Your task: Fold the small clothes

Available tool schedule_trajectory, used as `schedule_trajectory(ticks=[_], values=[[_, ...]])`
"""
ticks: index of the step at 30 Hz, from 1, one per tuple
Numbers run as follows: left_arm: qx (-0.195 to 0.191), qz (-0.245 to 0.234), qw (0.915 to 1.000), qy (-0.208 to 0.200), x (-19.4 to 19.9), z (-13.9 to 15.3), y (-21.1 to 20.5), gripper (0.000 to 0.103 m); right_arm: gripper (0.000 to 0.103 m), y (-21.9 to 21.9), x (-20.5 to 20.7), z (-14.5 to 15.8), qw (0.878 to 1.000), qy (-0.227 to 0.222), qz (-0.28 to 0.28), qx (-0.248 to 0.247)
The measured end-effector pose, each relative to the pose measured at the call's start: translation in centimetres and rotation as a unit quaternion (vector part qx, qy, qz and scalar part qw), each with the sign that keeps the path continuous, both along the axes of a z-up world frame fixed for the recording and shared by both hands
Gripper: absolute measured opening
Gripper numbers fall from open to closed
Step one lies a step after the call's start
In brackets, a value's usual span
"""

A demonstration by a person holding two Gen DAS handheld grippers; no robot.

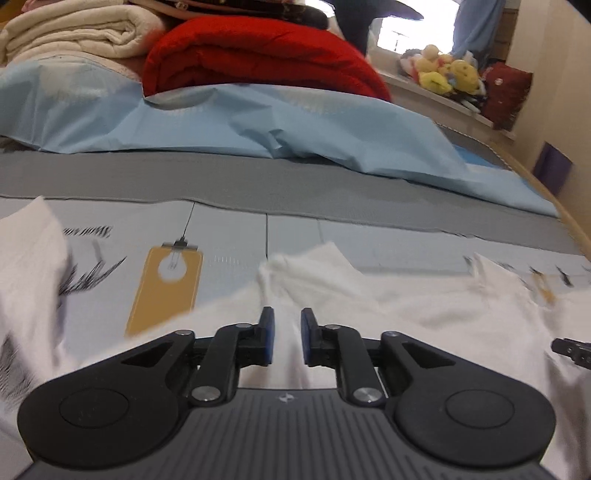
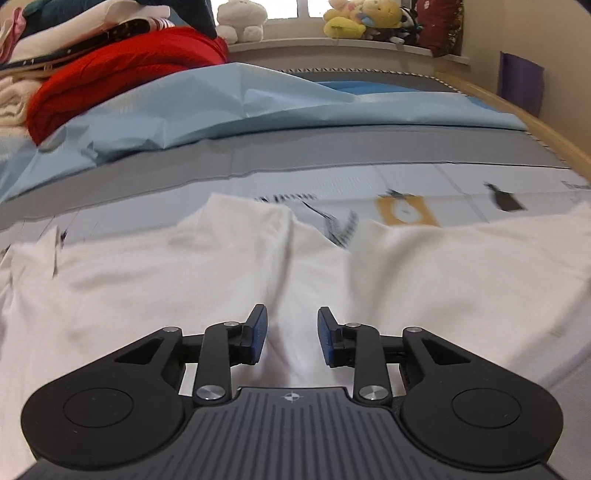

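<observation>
— Two grippers are seen, one per view. How are the fingers set?

— The left gripper (image 1: pixel 287 334) is held with only a narrow gap between its blue pads (image 1: pixel 266 338); white cloth shows in that gap, but whether it is pinched cannot be told. The right gripper (image 2: pixel 292 334) is spread a little wider, and nothing is gripped between its pads (image 2: pixel 258 334).

— Where is the garment found?

— A white garment (image 2: pixel 184 280) is spread, rumpled, across the near part of the bed, on a pale printed sheet (image 1: pixel 236 236). Both grippers are held low over it. In the left view a raised fold (image 1: pixel 314 266) is seen just ahead of the fingers, and white cloth is also seen at the left edge (image 1: pixel 33 251). In the right view the cloth is parted by a notch, through which the sheet's black markings are seen.

— What else is carried by the bed?

— A grey band (image 2: pixel 332 155) is laid across the bed beyond the printed sheet, and a crumpled light blue sheet (image 1: pixel 258 125) lies past that. At the far left corner a folded red blanket (image 1: pixel 258 59) is stacked beside cream towels (image 1: pixel 74 33). Soft toys (image 2: pixel 362 18) are lined along the window ledge behind the bed. A wooden edge (image 2: pixel 546 133) is seen along the right side of the bed.
</observation>
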State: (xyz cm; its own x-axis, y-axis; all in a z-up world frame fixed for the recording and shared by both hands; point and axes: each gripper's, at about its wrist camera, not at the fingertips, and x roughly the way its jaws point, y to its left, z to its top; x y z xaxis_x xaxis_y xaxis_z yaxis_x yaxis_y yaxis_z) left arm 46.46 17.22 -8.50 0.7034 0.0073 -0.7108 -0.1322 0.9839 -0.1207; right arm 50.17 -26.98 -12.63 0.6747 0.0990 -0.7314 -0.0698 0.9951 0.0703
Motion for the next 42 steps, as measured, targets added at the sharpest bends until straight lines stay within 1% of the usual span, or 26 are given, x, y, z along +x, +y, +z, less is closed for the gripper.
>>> schedule_trajectory(ticks=[3,6,8,9,10,12,14,15,16,17,18,20,22,23,25,27,30,32,34,35,36,37,38,40,41,42], values=[[0.007,-0.017,0.9998,0.004,-4.7,3.1,-0.9,0.018,0.031,-0.5,-4.4,2.2,0.999,0.024,0.018,0.027],[0.009,-0.023,0.9996,-0.009,-10.0,6.6,-1.5,0.027,0.033,-0.2,-9.6,3.4,0.994,0.074,0.067,0.043],[0.002,-0.024,0.9996,-0.018,-14.2,8.5,-2.0,0.033,0.043,0.4,-13.4,2.9,0.982,0.134,0.119,0.057],[-0.002,-0.024,0.9995,-0.022,-15.9,9.1,-2.2,0.036,0.044,0.6,-15.0,2.3,0.975,0.163,0.14,0.062],[-0.004,-0.024,0.9993,-0.028,-18.3,9.8,-2.5,0.041,0.044,0.7,-16.7,1.4,0.967,0.193,0.159,0.054],[-0.005,-0.016,0.9991,-0.039,-22.1,10.2,-2.8,0.047,0.044,0.6,-19.7,-0.1,0.956,0.233,0.18,-0.012],[-0.012,-0.001,0.9991,-0.04,-25.8,9.1,-2.7,0.047,0.044,-0.4,-22.0,0.5,0.956,0.213,0.194,-0.05],[-0.023,0.009,0.9992,-0.031,-27.5,8.1,-2.5,0.047,0.043,-1.4,-22.5,1.0,0.958,0.215,0.182,-0.053],[-0.031,0.015,0.9994,-0.012,-28.5,7.1,-2.2,0.047,0.043,-2.4,-23.0,1.3,0.962,0.216,0.155,-0.054],[-0.031,0.026,0.9984,0.04,-28.9,6.0,-2.0,0.046,0.043,-3.9,-23.4,1.6,0.966,0.225,0.121,-0.05],[-0.033,0.029,0.9974,0.056,-29.2,5.7,-1.8,0.046,0.043,-5.3,-23.7,1.7,0.966,0.237,0.091,-0.047],[-0.03,0.013,0.9983,0.048,-29.7,5.7,-1.6,0.052,0.043,-8.0,-24.5,2.0,0.967,0.25,0.036,-0.033],[-0.016,0.002,0.9972,0.072,-29.5,4.8,-1.3,0.054,0.044,-9.8,-25.0,3.0,0.97,0.244,0.001,0.004],[-0.021,0.003,0.995,0.098,-29.4,3.9,-0.8,0.054,0.044,-10.2,-25.1,3.6,0.972,0.234,-0.003,0.025],[-0.061,0.004,0.988,0.142,-29.0,2.2,0.7,0.054,0.044,-10.5,-25.5,4.7,0.976,0.21,0.0,0.053],[-0.104,0.002,0.9776,0.183,-28.6,0.4,1.5,0.053,0.048,-10.1,-25.8,4.8,0.977,0.209,0.008,0.048],[-0.102,0.003,0.9663,0.236,-27.8,-1.8,1.9,0.052,0.049,-9.8,-25.8,3.3,0.971,0.24,0.0,0.005],[-0.096,-0.009,0.9619,0.256,-27.9,-2.6,1.3,0.051,0.049,-9.8,-25.9,3.0,0.969,0.248,-0.003,-0.002],[-0.08,-0.037,0.9601,0.266,-28.2,-3.2,0.2,0.048,0.049,-9.8,-26.0,3.2,0.969,0.246,0.006,-0.008],[-0.051,-0.066,0.9582,0.274,-28.4,-3.5,-1.0,0.039,0.045,-9.9,-26.2,3.4,0.97,0.243,0.012,-0.012],[-0.019,-0.089,0.9577,0.273,-28.7,-3.6,-2.0,0.034,0.038,-9.7,-26.1,3.5,0.971,0.24,0.015,-0.01],[0.011,-0.112,0.9577,0.265,-29.1,-3.4,-2.9,0.013,0.017,-9.8,-26.1,3.9,0.972,0.236,0.014,-0.005],[0.013,-0.129,0.9583,0.255,-29.5,-3.0,-3.2,0.007,0.007,-10.0,-26.2,4.5,0.974,0.228,0.009,0.001],[-0.017,-0.135,0.9662,0.219,-30.3,-1.3,-2.8,0.006,0.007,-10.8,-26.7,6.3,0.981,0.19,-0.004,0.031],[-0.04,-0.138,0.9722,0.185,-31.1,0.1,-2.2,0.006,0.007,-11.3,-26.9,7.4,0.984,0.169,-0.006,0.05],[-0.063,-0.147,0.9747,0.157,-31.7,1.2,-1.6,0.006,0.007,-11.6,-27.1,8.3,0.986,0.153,-0.005,0.062]])
